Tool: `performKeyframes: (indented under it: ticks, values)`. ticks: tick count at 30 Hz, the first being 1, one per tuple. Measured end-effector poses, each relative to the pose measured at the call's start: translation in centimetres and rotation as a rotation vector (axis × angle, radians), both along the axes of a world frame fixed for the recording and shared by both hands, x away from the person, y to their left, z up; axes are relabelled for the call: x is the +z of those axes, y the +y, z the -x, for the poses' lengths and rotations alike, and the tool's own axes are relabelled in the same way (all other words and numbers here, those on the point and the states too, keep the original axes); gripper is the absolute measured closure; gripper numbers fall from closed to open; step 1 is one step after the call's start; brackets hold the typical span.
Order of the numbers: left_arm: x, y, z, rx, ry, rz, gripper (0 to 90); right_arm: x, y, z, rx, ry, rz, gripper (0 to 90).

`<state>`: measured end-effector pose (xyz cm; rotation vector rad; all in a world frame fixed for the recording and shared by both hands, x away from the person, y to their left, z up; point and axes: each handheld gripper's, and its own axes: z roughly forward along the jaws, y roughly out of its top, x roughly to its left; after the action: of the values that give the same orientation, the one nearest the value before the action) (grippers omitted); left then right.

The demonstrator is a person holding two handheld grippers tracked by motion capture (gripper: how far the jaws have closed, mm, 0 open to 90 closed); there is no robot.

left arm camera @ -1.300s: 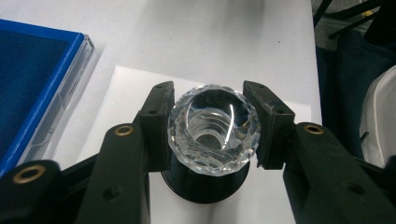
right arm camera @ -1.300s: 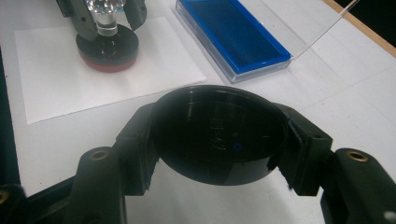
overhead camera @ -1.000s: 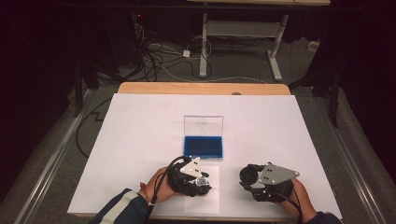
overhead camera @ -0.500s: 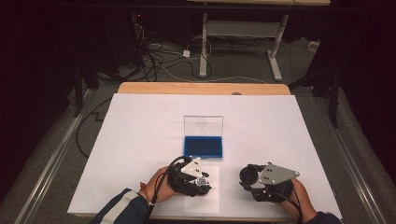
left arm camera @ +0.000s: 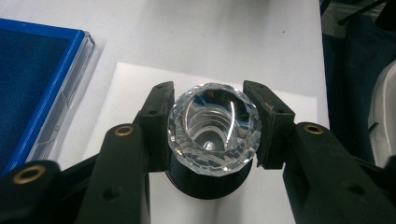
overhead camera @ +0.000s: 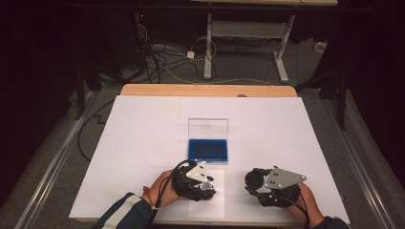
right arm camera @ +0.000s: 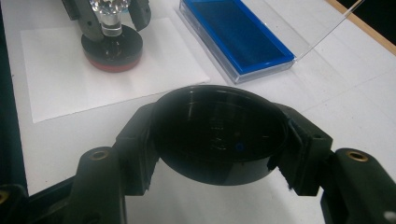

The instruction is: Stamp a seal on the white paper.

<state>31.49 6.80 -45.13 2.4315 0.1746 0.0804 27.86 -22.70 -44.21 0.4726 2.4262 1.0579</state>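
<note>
A wooden table (overhead camera: 143, 89) carries a large white sheet (overhead camera: 143, 143) that covers nearly all of its top. On the sheet lie 2 things — a blue case (overhead camera: 207, 149) with its clear lid upright, and, nearer the person, a smaller white paper (overhead camera: 217, 200).

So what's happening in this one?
A person at a table holds a gripper in each hand. The left gripper is shut on a faceted crystal knob that stands on a black round base on a sheet of paper. The right gripper is shut on a black round lid, held just above the table. An open blue case with a clear lid sits beyond them.
</note>
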Motion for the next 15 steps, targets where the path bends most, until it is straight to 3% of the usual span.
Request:
performKeyframes:
  ticks: [15]
  values:
    - [0.0, -0.04, 0.04, -0.002, -0.003, -0.003, 54.0, -0.12, 0.13, -0.01, 0.006, 0.01, 0.012, 38.2]
